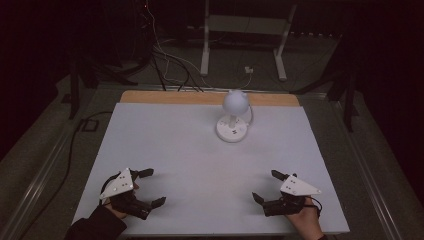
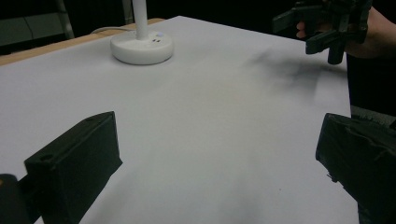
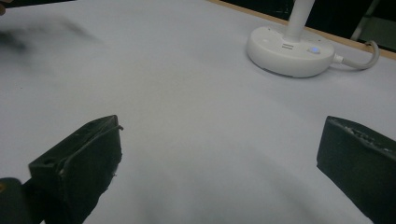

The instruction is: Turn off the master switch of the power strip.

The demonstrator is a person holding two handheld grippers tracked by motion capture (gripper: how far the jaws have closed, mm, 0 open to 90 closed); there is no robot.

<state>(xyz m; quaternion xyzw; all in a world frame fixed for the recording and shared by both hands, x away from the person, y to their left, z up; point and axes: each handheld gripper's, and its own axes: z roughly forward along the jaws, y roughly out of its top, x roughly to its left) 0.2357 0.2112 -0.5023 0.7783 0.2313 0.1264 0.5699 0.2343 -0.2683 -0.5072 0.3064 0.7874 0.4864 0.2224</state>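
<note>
Lamp [image 3: 290, 51] head cut off above.

High view looks down; both gripper views, low, share the lamp [image 1: 233, 116].

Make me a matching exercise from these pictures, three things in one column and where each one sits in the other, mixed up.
Things:
1. white lamp
2. left tongs
3. right tongs

Places in the high view:
A. near right corner of the table
B. far side, middle
C. near left corner

Pairs: 1-B, 2-C, 3-A
</note>
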